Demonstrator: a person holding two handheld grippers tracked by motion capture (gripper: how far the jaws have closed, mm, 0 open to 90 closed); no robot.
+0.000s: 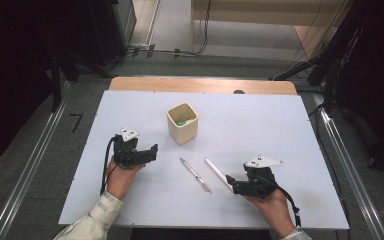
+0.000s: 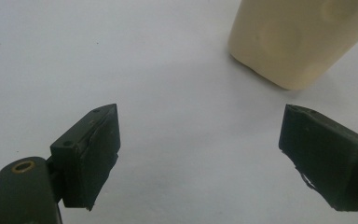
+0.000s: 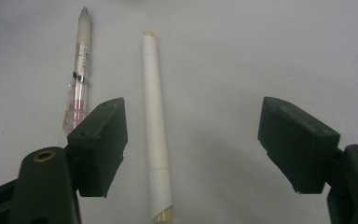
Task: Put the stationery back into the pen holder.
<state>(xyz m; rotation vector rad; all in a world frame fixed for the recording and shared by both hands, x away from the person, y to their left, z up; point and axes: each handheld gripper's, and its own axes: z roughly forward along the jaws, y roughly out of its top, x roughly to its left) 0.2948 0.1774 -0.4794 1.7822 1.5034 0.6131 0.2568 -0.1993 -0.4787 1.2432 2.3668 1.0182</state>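
Right gripper view is showing the right gripper w/ jaws standing wide apart, holding nothing. A white pen is lying on the table between them, nearer one jaw, not touching either. A clear pen w/ pink inside is lying just beside it, outside the jaws.

High view is showing a cream cup standing upright near the table's middle, w/ something small & green inside; can't tell what.

Left gripper view is showing the left gripper also wide open & empty, w/ the cup's outside ahead, well apart from the jaws.
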